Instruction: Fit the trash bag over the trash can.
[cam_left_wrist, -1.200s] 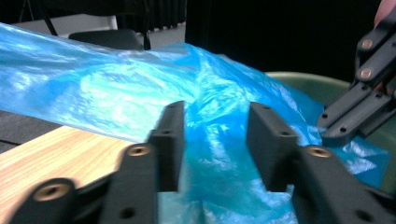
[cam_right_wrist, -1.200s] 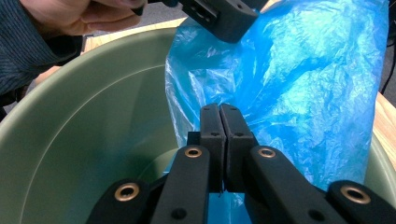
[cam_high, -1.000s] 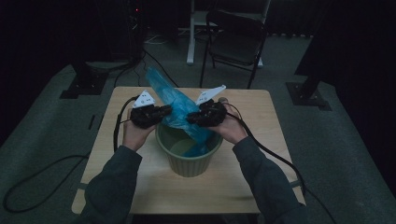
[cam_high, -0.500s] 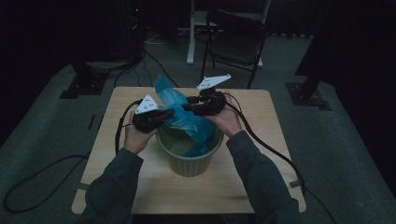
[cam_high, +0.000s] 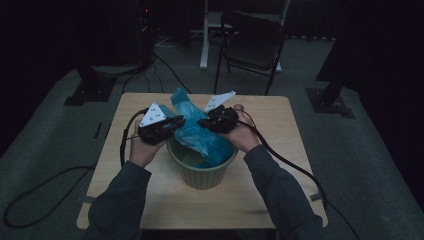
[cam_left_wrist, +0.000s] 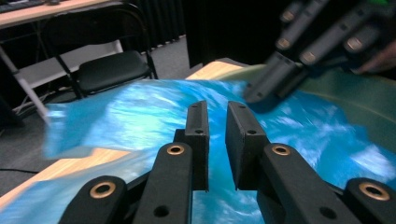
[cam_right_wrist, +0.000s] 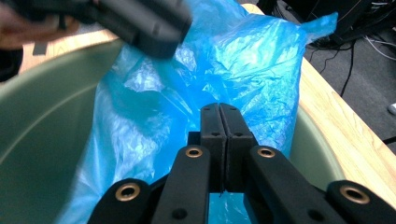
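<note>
Two grippers work blue bag (cam_high: 200, 132) over green pot (cam_high: 202, 172) at frame ctr: right gripper (cam_right_wrist: 219, 116) jaws just closed together, left gripper (cam_left_wrist: 217, 126) jaws just opened slightly apart w/ no film clamped; regrip bag edge, spread evenly over rim.

bag (cam_right_wrist: 243, 60): thin blue plastic film, crinkled, translucent, with a light sheen on the creases
bin (cam_high: 200, 172): pale green, smooth, matt wall, looks like moulded plastic
table (cam_high: 280, 150): light wood, smooth, low sheen, grain visible along the edge
left gripper (cam_left_wrist: 217, 135): black matt plastic jaws with brass-coloured metal rivets
right gripper (cam_right_wrist: 219, 140): the same black matt plastic and brass-coloured rivets
chair (cam_high: 252, 42), far side: dark frame, looks like metal, with a matt black seat
sleeves (cam_high: 120, 200): dark grey cloth, matt
</note>
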